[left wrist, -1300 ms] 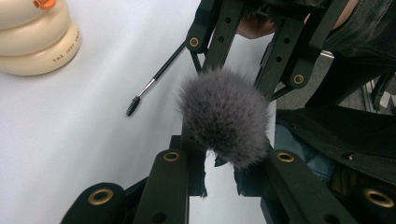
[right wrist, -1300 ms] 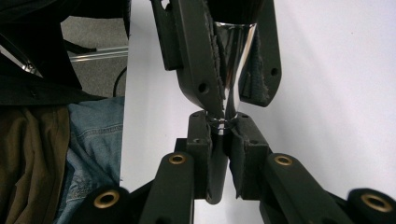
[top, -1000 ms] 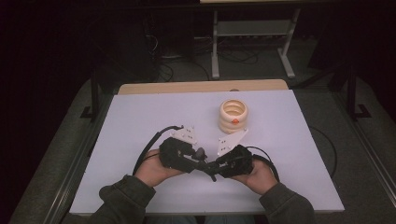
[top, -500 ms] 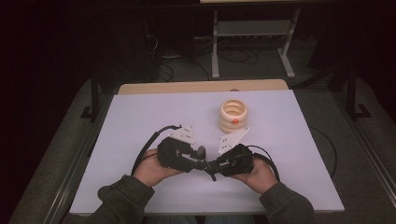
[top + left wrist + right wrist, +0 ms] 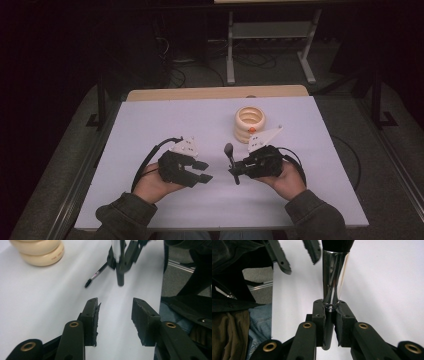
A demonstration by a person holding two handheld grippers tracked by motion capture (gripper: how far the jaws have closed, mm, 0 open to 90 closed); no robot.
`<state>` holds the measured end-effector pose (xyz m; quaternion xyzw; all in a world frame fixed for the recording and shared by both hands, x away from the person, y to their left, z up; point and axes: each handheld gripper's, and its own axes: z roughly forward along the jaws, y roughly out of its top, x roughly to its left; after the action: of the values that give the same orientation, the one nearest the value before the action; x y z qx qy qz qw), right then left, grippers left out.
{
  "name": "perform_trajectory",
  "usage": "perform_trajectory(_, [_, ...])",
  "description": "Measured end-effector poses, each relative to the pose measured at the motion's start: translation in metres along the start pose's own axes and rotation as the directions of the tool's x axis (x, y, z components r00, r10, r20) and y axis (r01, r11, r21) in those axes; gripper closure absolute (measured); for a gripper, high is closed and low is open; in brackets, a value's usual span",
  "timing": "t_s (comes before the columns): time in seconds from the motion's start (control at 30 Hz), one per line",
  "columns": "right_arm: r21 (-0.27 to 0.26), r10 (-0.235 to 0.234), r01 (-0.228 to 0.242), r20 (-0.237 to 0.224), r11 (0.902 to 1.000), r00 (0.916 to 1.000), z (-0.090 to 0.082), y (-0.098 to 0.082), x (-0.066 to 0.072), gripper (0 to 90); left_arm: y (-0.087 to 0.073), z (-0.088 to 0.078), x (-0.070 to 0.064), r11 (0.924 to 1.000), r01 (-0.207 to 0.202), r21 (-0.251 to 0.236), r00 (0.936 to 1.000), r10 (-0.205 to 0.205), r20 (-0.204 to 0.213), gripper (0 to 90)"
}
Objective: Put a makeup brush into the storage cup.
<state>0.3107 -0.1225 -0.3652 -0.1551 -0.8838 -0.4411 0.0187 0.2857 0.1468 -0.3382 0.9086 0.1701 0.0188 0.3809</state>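
Note:
A brush with dark bristles [image 5: 229,149], a silver ferrule [image 5: 334,275] and a black handle [image 5: 120,275] stands roughly upright above the white table. My right gripper [image 5: 240,168] [image 5: 329,306] is shut on the handle just below the ferrule. My left gripper [image 5: 206,171] [image 5: 114,302] hovers a short way to the brush's left, pointing at it. Its jaws have just been opening and stand apart with nothing between them. In the right gripper view the left gripper's fingers [image 5: 280,258] hang at the top left.
A stack of cream rings [image 5: 250,122] [image 5: 40,252] sits on the white tabletop [image 5: 150,125] behind the right gripper. A thin pen-like stick [image 5: 96,275] lies slanted on the table beneath the right gripper. Cables trail from both grippers.
The two grippers were together at the brush; now they are apart. The left jaws have let go and widened, and the right gripper has drawn away to the right with the brush.

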Motion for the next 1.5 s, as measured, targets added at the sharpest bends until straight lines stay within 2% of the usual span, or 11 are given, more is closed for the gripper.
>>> perform_trajectory(0.17, [0.005,-0.003,0.003,0.019,1.0,0.9998,-0.007,0.003,-0.007,78.6,-0.007,-0.004,0.0,1.0,0.006,-0.002,0.9995,-0.006,-0.032,54.4])
perform_trajectory(0.33, [-0.005,0.017,-0.017,0.029,0.9998,0.9994,-0.018,0.009,-0.013,78.5,-0.015,-0.008,0.001,1.0,0.001,0.003,0.9972,-0.001,-0.074,53.1])
perform_trajectory(0.37, [-0.014,0.029,-0.029,0.031,0.9995,0.9991,-0.02,0.011,-0.014,78.5,-0.016,-0.008,0.0,0.9999,0.014,-0.004,0.9967,-0.014,-0.08,52.8])
perform_trajectory(0.4, [-0.021,0.033,-0.032,0.031,0.9993,0.999,-0.023,0.012,-0.016,78.6,-0.018,-0.01,0.002,1.0,0.004,0.008,0.9966,-0.003,-0.082,52.1])
perform_trajectory(0.43, [-0.022,0.032,-0.031,0.038,0.9993,0.9988,-0.025,0.013,-0.018,78.6,-0.019,-0.009,0.001,0.9998,0.018,-0.006,0.9962,-0.019,-0.085,51.6])
perform_trajectory(0.57, [-0.032,0.041,-0.039,0.051,0.9987,0.9978,-0.033,0.018,-0.024,78.6,-0.026,-0.012,0.002,0.9997,0.025,-0.005,0.9941,-0.025,-0.106,50.1])
perform_trajectory(0.83, [-0.038,0.048,-0.045,0.087,0.9983,0.995,-0.046,0.033,-0.037,78.6,-0.039,-0.017,0.004,0.9973,0.059,-0.044,0.9893,-0.065,-0.131,47.9])
perform_trajectory(0.93, [-0.043,0.051,-0.047,0.1,0.9979,0.9937,-0.05,0.038,-0.043,78.6,-0.042,-0.02,0.006,0.9977,0.054,-0.042,0.9883,-0.059,-0.141,47.2])
perform_trajectory(1.27, [-0.051,0.052,-0.045,0.146,0.9977,0.9879,-0.061,0.054,-0.061,78.6,-0.052,-0.022,0.006,0.9959,0.072,-0.054,0.9848,-0.08,-0.154,46.5])
perform_trajectory(1.47, [-0.056,0.067,-0.059,0.159,0.9967,0.9849,-0.062,0.062,-0.07,78.6,-0.054,-0.024,0.007,0.996,0.073,-0.053,0.9844,-0.08,-0.157,46.2])
perform_trajectory(1.5, [-0.056,0.073,-0.065,0.162,0.9963,0.9841,-0.063,0.063,-0.071,78.6,-0.054,-0.023,0.006,0.9947,0.079,-0.065,0.9837,-0.088,-0.157,46.2])
